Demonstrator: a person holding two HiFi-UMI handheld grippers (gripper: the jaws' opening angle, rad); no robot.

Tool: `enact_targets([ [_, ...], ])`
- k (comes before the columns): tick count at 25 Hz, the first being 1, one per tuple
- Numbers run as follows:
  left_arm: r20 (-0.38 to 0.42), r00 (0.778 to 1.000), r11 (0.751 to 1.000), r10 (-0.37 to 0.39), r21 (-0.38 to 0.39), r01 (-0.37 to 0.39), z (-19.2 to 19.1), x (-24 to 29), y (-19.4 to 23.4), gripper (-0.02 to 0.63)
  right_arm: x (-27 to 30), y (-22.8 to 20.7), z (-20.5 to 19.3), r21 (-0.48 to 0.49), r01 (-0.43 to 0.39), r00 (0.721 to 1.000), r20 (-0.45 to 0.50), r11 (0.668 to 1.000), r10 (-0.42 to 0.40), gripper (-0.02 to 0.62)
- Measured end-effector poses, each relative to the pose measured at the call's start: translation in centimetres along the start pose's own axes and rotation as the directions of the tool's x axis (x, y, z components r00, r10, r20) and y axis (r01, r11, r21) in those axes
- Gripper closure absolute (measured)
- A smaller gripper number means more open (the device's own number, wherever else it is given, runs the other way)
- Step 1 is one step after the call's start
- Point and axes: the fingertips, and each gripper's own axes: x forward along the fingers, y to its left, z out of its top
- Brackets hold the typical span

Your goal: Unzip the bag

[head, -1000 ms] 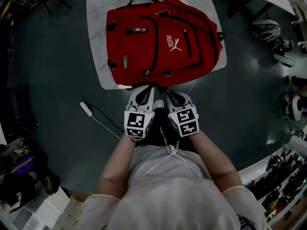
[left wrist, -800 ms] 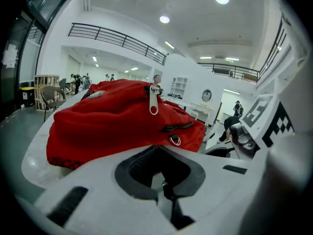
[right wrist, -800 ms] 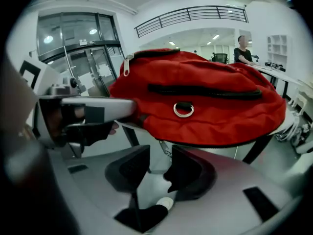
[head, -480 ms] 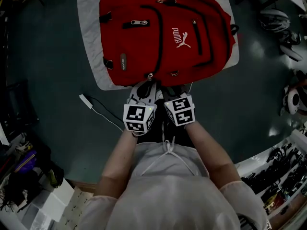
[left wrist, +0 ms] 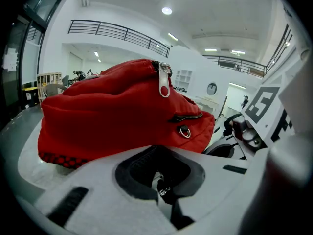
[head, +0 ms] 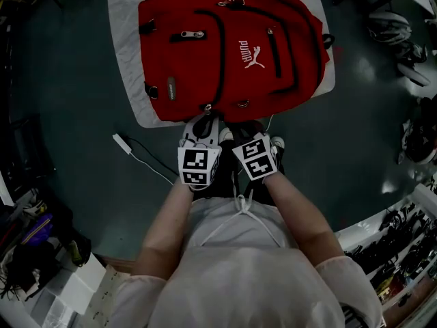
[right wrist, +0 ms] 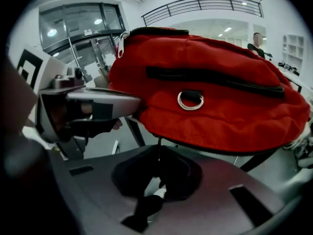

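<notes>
A red backpack point(head: 232, 53) lies flat on a white-covered table point(head: 126, 60), and its zips look closed. My left gripper point(head: 202, 125) and right gripper point(head: 249, 127) sit side by side at its near edge. In the left gripper view the backpack point(left wrist: 112, 116) fills the front with a silver zip pull point(left wrist: 165, 84) on top. My left gripper point(left wrist: 157, 150) is shut with nothing in it. In the right gripper view a metal ring point(right wrist: 190, 100) hangs on the backpack point(right wrist: 215, 72). My right gripper point(right wrist: 158, 150) is closing, its jaws together, and I see nothing between them.
A white cable with an adapter point(head: 123, 144) lies on the dark floor left of the person's legs. Helmets point(head: 386, 29) lie on the floor at the right. Cluttered boxes point(head: 34, 251) stand at the lower left and a rack point(head: 410, 238) at the lower right.
Both grippers have edged closer to the backpack's near edge. The backpack itself looks unchanged.
</notes>
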Motion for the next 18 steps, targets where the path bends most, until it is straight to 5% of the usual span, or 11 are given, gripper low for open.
enact_targets([
  [7,-0.019,0.996,0.996,0.091,-0.017,-0.091,-0.2,0.1,0.2,0.586,-1.2,-0.6,-0.6,-0.084,-0.06,0.997,-0.051,0.995,0.056,0.563],
  [18,-0.041,0.977,0.977,0.208,-0.036,-0.21,-0.3,-0.1,0.4,0.586,-3.8,-5.0,-3.0,-0.13,-0.037,0.994,-0.11,0.991,0.023,0.565],
])
